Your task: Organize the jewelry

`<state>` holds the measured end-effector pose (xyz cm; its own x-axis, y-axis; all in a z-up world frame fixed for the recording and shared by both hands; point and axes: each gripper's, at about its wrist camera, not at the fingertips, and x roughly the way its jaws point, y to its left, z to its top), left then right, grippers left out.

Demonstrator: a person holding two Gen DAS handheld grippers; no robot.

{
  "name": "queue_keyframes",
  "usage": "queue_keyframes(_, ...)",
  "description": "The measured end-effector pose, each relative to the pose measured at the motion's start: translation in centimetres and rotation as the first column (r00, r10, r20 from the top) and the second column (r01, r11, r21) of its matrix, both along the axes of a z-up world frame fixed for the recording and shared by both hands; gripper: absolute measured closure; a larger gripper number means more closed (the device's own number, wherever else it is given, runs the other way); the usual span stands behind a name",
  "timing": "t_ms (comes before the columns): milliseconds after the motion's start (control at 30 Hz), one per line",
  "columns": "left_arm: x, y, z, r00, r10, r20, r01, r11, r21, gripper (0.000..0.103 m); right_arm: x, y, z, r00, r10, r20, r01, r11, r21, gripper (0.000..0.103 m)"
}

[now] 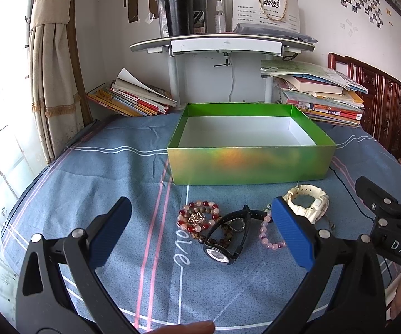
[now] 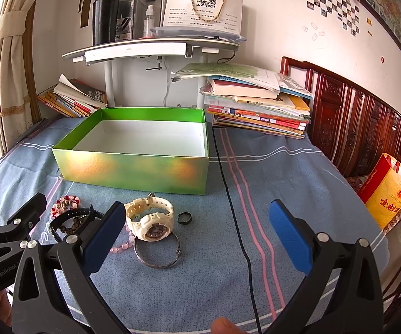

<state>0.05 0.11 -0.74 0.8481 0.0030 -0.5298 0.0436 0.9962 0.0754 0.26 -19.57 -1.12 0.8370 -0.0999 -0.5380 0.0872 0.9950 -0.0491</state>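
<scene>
Green box point(image 1: 252, 164) sits on blue striped cloth point(image 1: 117, 183).

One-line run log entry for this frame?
phase: pre-grasp | left gripper: open | right gripper: open | green box: empty | jewelry on cloth: white watch, black watch

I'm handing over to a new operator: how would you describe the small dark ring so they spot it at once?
Start at the green box on the blue bedsheet and look at the jewelry laid out in front of it. Just right of the white watch lies the small dark ring. It is the smallest piece there, a plain black band, well apart from the big silver bangle nearer the camera.
</scene>
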Motion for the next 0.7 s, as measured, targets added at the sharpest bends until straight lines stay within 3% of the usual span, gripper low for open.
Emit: queue_keyframes(700,0.03,0.19,-0.41,1.000,0.000,-0.006,0.000,1.000,-0.001,0.004,0.04,0.03,0.00,1.000,-0.001,-0.002,0.001,1.000,0.000,0.002)
